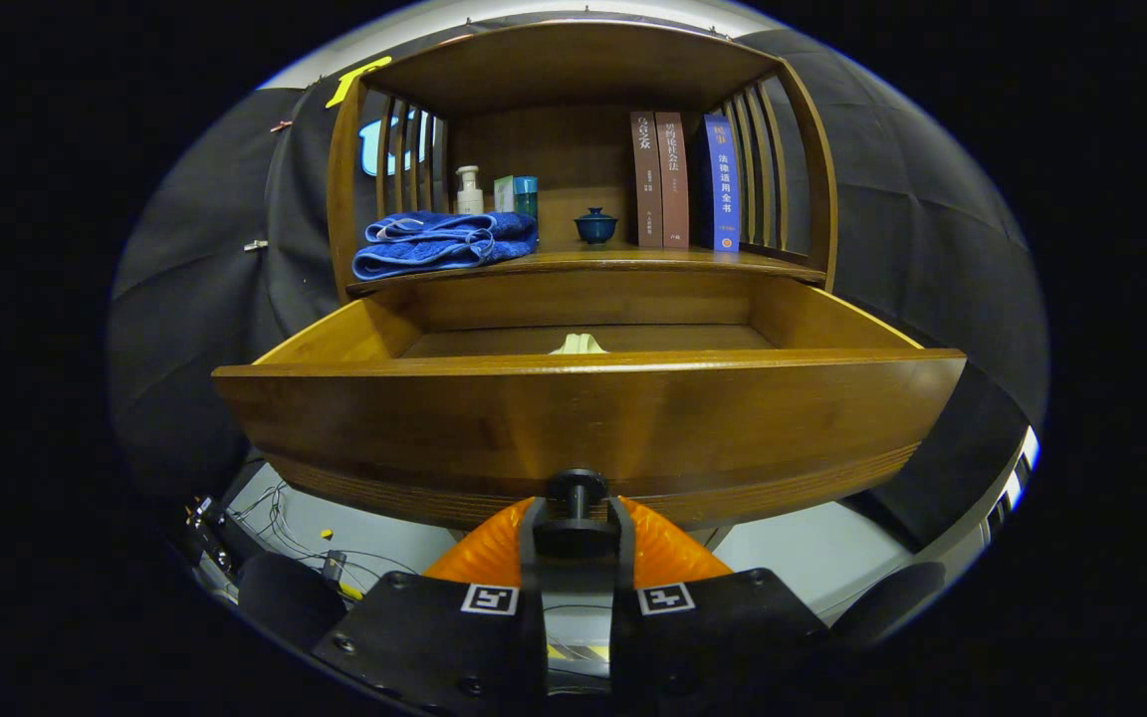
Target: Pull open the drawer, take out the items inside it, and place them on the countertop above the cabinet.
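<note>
**Drawer out, gripper on the knob, item waiting inside**

A dark cloth wall backs a wooden cabinet [583, 199] whose open shelf serves as the countertop [623, 261] above the drawer.

The drawer [588, 418] stands pulled well out toward the camera, its broad front panel running left to right across the near scene. Inside, on the drawer floor near the front wall and about midway across, a pale item [578, 345] pokes up just over the rim; only its top shows, so its shape cannot be told.

The gripper [576, 518] sits low and centred against the drawer front, its fingers [482, 548] together on either side of the dark knob [576, 490], clamped on its stem as far as can be judged.

The relation that matters next: the pale item lies straight beyond and above the fingers, over the drawer front, so the gripper would need to let go of the knob, rise over the rim and reach down in.

On the countertop, a folded blue towel [444, 242] lies at the left with bottles [496, 192] behind it, a small lidded cup [595, 226] near the middle, and upright books [685, 179] at the right.
</note>
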Available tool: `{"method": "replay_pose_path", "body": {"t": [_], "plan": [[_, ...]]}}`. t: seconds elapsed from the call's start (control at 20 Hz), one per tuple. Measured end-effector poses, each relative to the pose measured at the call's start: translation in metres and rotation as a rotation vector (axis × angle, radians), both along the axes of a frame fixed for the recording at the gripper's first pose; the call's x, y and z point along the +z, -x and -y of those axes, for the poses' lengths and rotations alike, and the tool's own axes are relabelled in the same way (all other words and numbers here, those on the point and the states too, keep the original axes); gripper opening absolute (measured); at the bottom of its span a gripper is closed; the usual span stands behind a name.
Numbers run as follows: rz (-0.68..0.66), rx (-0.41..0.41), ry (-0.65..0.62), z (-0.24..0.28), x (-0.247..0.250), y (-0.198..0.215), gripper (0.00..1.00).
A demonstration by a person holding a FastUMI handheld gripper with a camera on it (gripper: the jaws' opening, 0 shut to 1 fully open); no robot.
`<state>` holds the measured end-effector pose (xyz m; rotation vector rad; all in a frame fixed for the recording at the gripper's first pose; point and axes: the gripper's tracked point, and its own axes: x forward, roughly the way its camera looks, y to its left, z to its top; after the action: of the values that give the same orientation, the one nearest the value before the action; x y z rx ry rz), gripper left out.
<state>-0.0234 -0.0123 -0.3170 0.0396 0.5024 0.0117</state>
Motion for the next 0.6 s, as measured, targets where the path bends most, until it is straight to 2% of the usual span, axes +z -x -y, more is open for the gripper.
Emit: {"method": "replay_pose_path", "body": {"t": [0.2,0.25,0.5,0.6], "plan": [[-0.012,0.003,0.022,0.000,-0.002,0.000,0.31],[-0.035,0.003,0.052,0.001,-0.003,0.005,0.37],[0.013,-0.011,0.048,-0.005,0.049,0.022,1.00],[0.033,0.000,0.048,-0.010,0.077,0.016,1.00]]}}
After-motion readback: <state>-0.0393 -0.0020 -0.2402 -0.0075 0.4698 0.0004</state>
